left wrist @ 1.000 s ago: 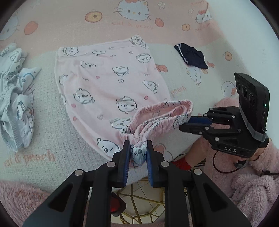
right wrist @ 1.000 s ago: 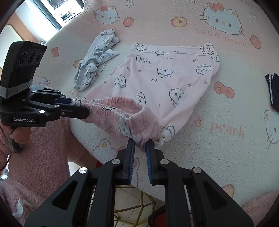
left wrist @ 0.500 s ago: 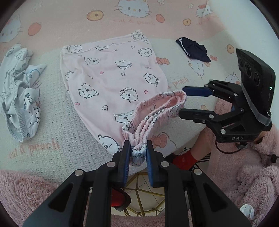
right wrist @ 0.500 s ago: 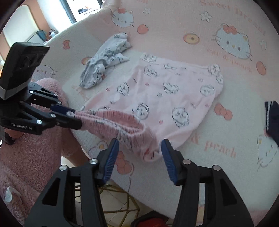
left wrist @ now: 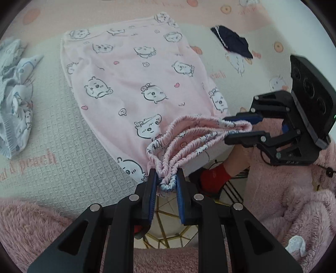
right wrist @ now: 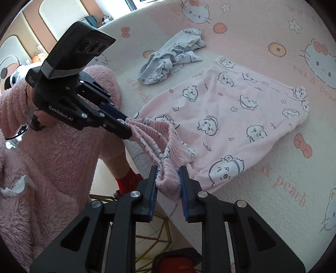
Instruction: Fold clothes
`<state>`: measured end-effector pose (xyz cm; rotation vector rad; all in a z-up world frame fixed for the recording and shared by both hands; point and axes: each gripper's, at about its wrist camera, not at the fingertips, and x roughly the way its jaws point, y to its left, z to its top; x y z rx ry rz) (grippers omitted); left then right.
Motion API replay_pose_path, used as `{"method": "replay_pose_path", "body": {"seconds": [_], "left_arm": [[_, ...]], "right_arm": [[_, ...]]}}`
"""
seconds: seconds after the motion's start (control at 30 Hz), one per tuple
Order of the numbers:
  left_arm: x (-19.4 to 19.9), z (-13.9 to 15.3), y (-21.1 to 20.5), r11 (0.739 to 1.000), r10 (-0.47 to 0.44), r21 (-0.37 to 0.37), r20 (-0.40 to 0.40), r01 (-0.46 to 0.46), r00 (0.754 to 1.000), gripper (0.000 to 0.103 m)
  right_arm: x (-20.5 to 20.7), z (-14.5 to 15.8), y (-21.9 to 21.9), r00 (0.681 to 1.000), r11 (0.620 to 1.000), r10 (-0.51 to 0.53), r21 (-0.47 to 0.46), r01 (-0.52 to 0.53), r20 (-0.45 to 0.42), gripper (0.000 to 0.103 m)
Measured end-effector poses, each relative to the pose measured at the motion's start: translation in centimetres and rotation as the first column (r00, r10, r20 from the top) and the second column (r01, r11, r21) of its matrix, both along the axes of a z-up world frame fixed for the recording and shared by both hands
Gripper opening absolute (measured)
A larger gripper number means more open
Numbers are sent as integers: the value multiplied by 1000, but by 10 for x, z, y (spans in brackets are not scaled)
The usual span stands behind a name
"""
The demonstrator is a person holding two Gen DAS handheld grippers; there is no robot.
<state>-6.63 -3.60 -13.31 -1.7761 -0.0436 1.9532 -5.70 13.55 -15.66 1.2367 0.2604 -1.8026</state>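
step: re-grip waistband | pink pyjama trousers [left wrist: 134,84] flat on bed [left wrist: 63,134], waistband [left wrist: 189,136] bunched at near edge | left hand-held gripper [left wrist: 166,180] clamped on it | right hand-held gripper [right wrist: 168,178] closing on other end | tip: seat all layers, tension evenly before folding

**A cartoon-print bed, tiled floor and a bright far window**

A bed [right wrist: 273,199] fills most of both views, covered by a cream waffle-textured spread [left wrist: 63,126] printed with cat faces, bows, peaches and pink lettering. Further off its ground turns pink [left wrist: 105,10]. Below the bed's near edge lies a pale tiled floor [left wrist: 166,208], and on it stands a gold wire frame [right wrist: 168,237] of thin angled rods. In the right wrist view's top left corner, well beyond the bed, a bright window [right wrist: 147,2] lets in daylight beside brown and cream rounded wall panels [right wrist: 52,12]. Small objects there are too blurred to tell.
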Motion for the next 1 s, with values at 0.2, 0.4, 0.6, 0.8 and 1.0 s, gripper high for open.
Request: {"method": "replay_pose_path", "body": {"seconds": [0.2,0.4,0.6,0.8,1.0], "left_arm": [[-40,42,-7,999,-11,31,-136,15,991,18],[-136,61,-20,999,28,33,-247,-20,969,18],[-228,10,-37,990,132,77,-165,-121,977,18],[-267,-46,-57,965,251,88,-59,-245,966,34],[-263,-26,-71,944,326,104,-160,-312,932,35]], "right_arm": [[-28,16,10,997,996,-82,-43,82,-1,19],[-118,42,15,973,965,-228,-140,220,-43,19],[-218,14,2,932,928,-362,-111,357,-30,21],[-274,-58,-6,879,883,-468,13,468,90,32],[-278,-44,6,841,839,-533,-71,539,89,38]]}}
